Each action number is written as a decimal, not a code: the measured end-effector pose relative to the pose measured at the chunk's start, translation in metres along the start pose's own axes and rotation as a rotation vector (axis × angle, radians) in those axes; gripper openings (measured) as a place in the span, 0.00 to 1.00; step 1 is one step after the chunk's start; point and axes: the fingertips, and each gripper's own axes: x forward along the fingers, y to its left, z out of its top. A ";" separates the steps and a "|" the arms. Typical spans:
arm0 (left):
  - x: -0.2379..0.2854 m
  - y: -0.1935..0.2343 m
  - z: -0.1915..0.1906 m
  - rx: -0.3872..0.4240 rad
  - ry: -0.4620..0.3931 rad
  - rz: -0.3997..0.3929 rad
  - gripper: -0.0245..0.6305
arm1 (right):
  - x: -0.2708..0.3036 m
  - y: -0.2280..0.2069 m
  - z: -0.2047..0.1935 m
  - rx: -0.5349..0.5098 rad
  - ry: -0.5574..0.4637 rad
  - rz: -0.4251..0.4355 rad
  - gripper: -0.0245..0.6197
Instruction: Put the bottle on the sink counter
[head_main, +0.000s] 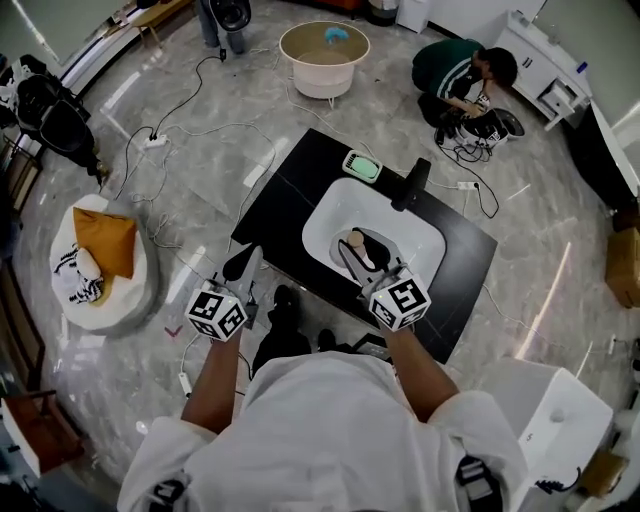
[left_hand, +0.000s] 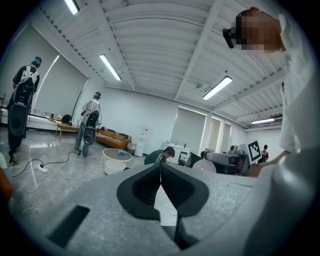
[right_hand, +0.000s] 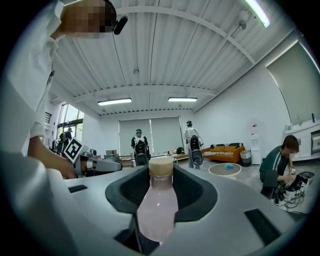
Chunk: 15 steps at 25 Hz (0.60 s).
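Bottle (right_hand: 157, 210) clamped between the right tongs (right_hand: 161, 172): pale pinkish contents, tan cap, body lying along the jaws, cap poking just past the tips. Jaws narrow, pressed on both sides of the bottle's upper body. Head view: right tongs (head_main: 362, 250) hang over the near part of the white sink (head_main: 415, 245), with the bottle (head_main: 355, 238) between them above the basin; cannot tell if it touches the basin. Sink is set in a black desk (head_main: 285, 190) that lies under and around the right tongs. Black faucet (head_main: 411, 185) just beyond the right tongs' tips, at the sink's far rim. Small green-topped tray (head_main: 362, 165) on the desk farther ahead, left of the faucet.

Left tongs (left_hand: 161, 172) fully closed, jaw pads meeting in a thin line, nothing between them. Head view: left tongs (head_main: 245, 265) well to the left of the right tongs, tips by the desk's near left edge, apart from the sink. One marker cube on each: left one (head_main: 217, 312), right one (head_main: 400, 300), at the near end by the person's arms.

Grey marble floor (head_main: 200, 150) left of and ahead of the left tongs, white cables trailing on it. Round beige tub (head_main: 324, 58) far ahead of both tongs. Crouching person (head_main: 460, 72) far ahead and to the right of the right tongs. Orange cushion (head_main: 105, 242) on a white seat far left of the left tongs.
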 end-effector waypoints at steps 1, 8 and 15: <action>0.008 0.007 0.001 0.002 0.005 -0.014 0.06 | 0.007 -0.004 0.001 0.000 0.001 -0.015 0.26; 0.056 0.071 0.014 0.013 0.046 -0.096 0.06 | 0.074 -0.034 0.012 -0.002 -0.004 -0.131 0.26; 0.114 0.144 0.024 0.035 0.072 -0.157 0.06 | 0.151 -0.063 0.012 -0.005 -0.016 -0.242 0.26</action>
